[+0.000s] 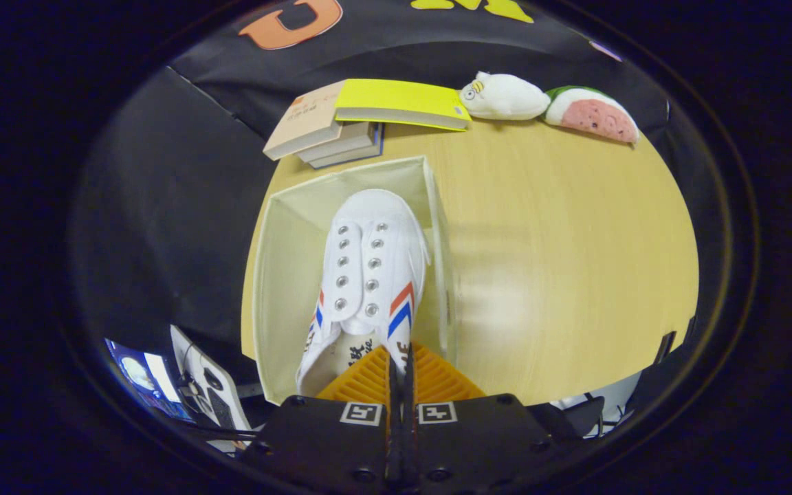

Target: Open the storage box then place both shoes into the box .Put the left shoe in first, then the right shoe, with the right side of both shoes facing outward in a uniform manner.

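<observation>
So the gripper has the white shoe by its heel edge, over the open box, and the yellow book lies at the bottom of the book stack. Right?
Not quite. In the gripper view the yellow book lies on top of the book stack, not at the bottom. The rest holds: the gripper is shut on the white shoe at its heel edge, over the open box.
</observation>
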Available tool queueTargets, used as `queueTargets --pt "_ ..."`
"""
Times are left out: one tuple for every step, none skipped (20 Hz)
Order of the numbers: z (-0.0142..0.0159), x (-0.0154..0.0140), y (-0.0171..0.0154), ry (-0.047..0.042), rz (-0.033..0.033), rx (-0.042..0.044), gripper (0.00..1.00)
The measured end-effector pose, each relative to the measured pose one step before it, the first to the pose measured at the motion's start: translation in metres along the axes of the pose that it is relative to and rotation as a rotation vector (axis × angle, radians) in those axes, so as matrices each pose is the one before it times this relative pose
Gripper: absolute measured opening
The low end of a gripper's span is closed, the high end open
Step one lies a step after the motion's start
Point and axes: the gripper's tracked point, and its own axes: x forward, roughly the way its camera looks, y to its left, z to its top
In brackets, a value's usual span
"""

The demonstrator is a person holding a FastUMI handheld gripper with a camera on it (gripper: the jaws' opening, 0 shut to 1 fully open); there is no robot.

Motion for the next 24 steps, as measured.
queueTargets --pt "-0.00200 0.00326 -0.00207 -0.00410 -0.01403 0.01573 0.05" --pt "0.00114 0.00444 0.00068 -0.00573 -0.00834 0.01210 0.05" --pt "-0.00227 0.00240 0.00273 0.00740 0.00102 0.00267 0.06" --pt "-0.00285 0.00298 0.00074 0.00709 -0.00412 0.00192 0.05" --pt "-0.00072 0.00161 -0.00040 0.00449 -0.00600 0.00325 0.09" --pt "-0.00221 0.00106 0.00303 0.00794 0.00717 0.00198 0.12" --pt "-0.00307 0.00192 0.00532 0.00410 0.02131 -0.00368 0.18" --pt "0.00162 -0.00359 0.00501 -0.00812 0.02012 -0.01061 0.26" --pt "0.00176 -0.00321 0.00344 -0.01284 0.01099 -0.01651 0.37" --pt "0.00309 -0.00545 0.00285 -0.01978 0.01662 -0.01215 0.38" --pt "0.00325 -0.00424 0.00469 -0.01750 0.02406 -0.01039 0.49" --pt "0.00407 -0.00687 0.00151 -0.01923 0.01589 -0.00960 0.61" --pt "0.00605 -0.00579 -0.00088 -0.02709 0.00976 -0.00844 0.68" --pt "0.00745 -0.00764 -0.00211 -0.03297 0.00529 -0.00818 0.76" --pt "0.00711 -0.00814 -0.00310 -0.03519 0.00346 -0.01175 0.77" --pt "0.00760 -0.00311 -0.00455 -0.03905 0.00032 -0.01367 0.78" --pt "0.00746 -0.00862 -0.00609 -0.04020 -0.00445 -0.01494 0.79" --pt "0.00889 -0.00823 -0.00793 -0.04528 -0.00645 -0.01345 0.80" --pt "0.00929 -0.00905 -0.00977 -0.04864 -0.01048 -0.01120 0.81" --pt "0.00904 -0.00926 -0.01158 -0.04805 -0.01469 -0.01046 0.81" --pt "0.00961 -0.00875 -0.01318 -0.04849 -0.01879 -0.01078 0.81" --pt "0.00997 -0.00816 -0.01368 -0.04906 -0.02059 -0.01170 0.81" --pt "0.01010 -0.00830 -0.01411 -0.05263 -0.02293 -0.01089 0.81" --pt "0.01150 -0.01426 -0.01531 -0.05290 -0.02487 -0.00923 0.81"
